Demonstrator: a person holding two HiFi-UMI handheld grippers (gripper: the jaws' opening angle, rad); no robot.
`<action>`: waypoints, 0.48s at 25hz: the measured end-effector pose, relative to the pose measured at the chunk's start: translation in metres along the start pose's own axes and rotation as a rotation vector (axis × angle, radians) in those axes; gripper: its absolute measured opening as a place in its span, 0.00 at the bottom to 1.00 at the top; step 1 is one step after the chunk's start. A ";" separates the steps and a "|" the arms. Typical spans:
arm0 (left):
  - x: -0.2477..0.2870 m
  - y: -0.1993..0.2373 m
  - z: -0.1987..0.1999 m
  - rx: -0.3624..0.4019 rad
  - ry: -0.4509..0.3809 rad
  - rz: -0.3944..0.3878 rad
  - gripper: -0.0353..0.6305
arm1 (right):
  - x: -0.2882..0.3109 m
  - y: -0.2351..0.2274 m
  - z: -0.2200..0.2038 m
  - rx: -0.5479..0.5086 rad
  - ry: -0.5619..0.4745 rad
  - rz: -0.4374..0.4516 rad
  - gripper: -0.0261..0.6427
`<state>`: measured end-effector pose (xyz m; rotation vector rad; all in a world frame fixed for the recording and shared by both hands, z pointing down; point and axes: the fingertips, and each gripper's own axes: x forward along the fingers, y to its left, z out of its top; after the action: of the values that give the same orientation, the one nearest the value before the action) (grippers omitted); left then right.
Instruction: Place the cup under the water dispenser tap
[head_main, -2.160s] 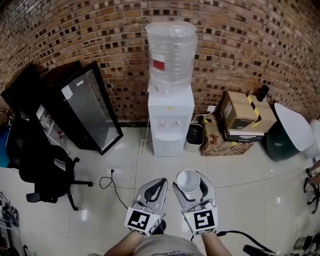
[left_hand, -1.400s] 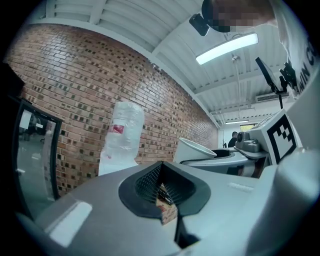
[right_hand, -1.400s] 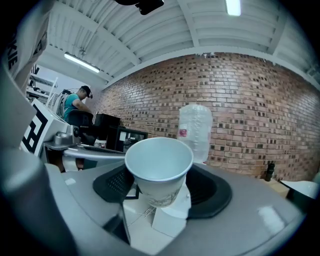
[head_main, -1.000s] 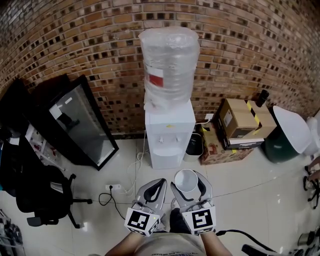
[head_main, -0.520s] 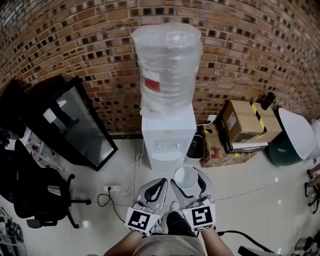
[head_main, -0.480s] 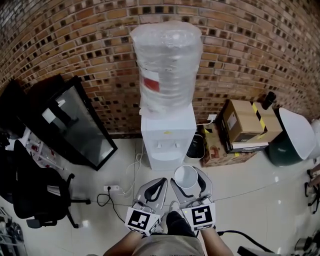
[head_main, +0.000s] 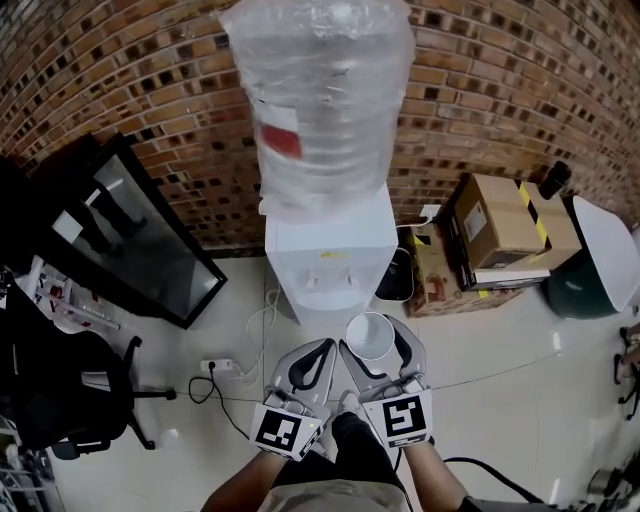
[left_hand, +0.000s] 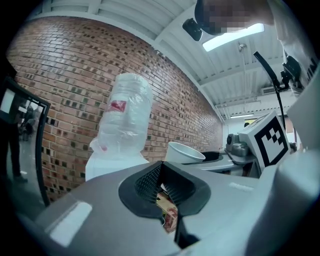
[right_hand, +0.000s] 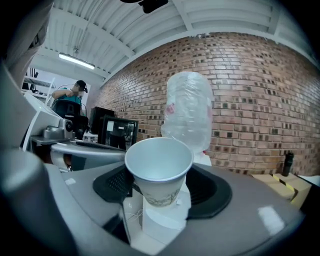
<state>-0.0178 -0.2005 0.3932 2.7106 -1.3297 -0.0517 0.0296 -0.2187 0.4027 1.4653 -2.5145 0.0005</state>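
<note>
A white paper cup (head_main: 370, 335) stands upright between the jaws of my right gripper (head_main: 378, 345), which is shut on it. From the right gripper view the cup (right_hand: 159, 170) fills the middle, with the white water dispenser (right_hand: 165, 220) behind and below it. That dispenser (head_main: 330, 260) stands against the brick wall with a clear bottle (head_main: 320, 100) on top. Its taps (head_main: 330, 283) sit just ahead of the cup. My left gripper (head_main: 318, 355) hangs beside the right one, jaws together and holding nothing. The left gripper view also shows the cup (left_hand: 184, 152) and the bottle (left_hand: 125, 115).
A black glass-door cabinet (head_main: 130, 240) leans on the wall at left, with an office chair (head_main: 60, 390) nearer me. A black bin (head_main: 397, 275) and cardboard boxes (head_main: 495, 235) stand right of the dispenser. A cord and socket strip (head_main: 225, 365) lie on the tiled floor.
Both grippers have moved forward toward the dispenser, which now looks larger and closer. The cup stays in the right gripper.
</note>
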 end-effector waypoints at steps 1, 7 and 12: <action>0.003 0.003 -0.007 -0.002 -0.002 0.005 0.04 | 0.004 -0.002 -0.009 0.000 0.006 -0.001 0.53; 0.019 0.025 -0.060 -0.019 0.004 0.033 0.04 | 0.036 -0.009 -0.068 0.012 0.030 -0.014 0.53; 0.037 0.043 -0.112 -0.004 0.026 0.043 0.04 | 0.058 -0.015 -0.112 0.025 0.022 -0.009 0.53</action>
<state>-0.0191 -0.2453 0.5103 2.6692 -1.3784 -0.0146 0.0370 -0.2629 0.5211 1.4774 -2.4994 0.0461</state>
